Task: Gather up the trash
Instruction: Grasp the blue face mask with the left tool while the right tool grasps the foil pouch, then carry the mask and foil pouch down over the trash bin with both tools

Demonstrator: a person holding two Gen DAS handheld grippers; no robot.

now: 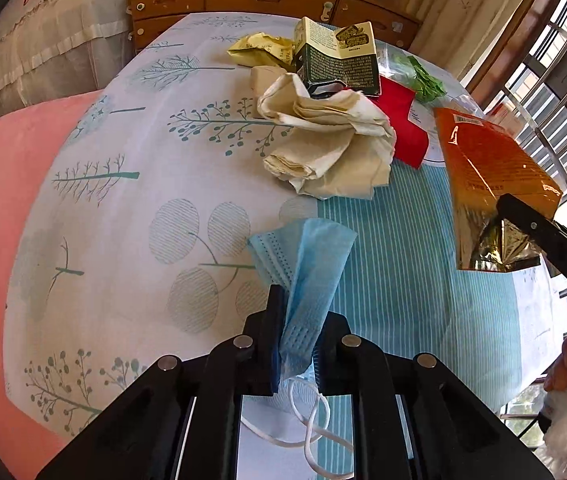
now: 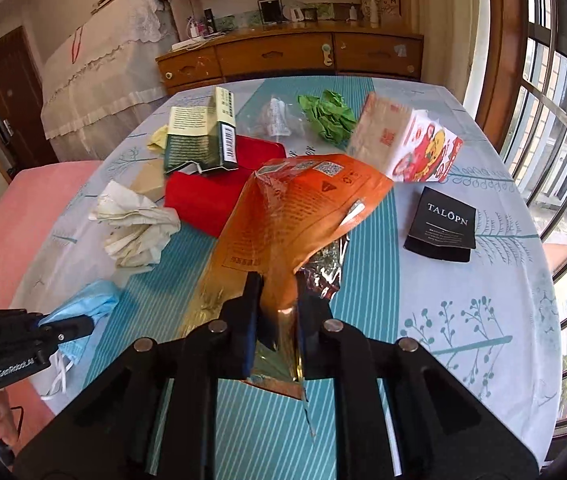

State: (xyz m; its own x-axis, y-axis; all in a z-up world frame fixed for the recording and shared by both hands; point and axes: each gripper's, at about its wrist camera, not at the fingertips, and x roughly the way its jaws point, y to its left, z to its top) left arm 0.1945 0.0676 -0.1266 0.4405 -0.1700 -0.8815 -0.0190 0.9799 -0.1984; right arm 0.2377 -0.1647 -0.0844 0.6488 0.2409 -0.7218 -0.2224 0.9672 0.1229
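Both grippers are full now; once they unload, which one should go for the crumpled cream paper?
Left, probably. The crumpled cream paper lies straight ahead of the left gripper, shut on the blue mask. From the right gripper, holding the orange pouch, it sits off left.

One blue pleated face mask (image 1: 303,264) with white ear loops. One orange foil pouch (image 2: 299,216) with a gold lining. One crumpled cream paper wad (image 2: 135,228). One dark green printed carton (image 2: 199,136). One flat red box (image 2: 211,196). One crumpled green wrapper (image 2: 329,114). One black card sleeve (image 2: 441,224). One red-and-white printed packet (image 2: 407,144). One crumpled yellow wrapper (image 1: 261,50). One clear plastic bag (image 2: 273,116).
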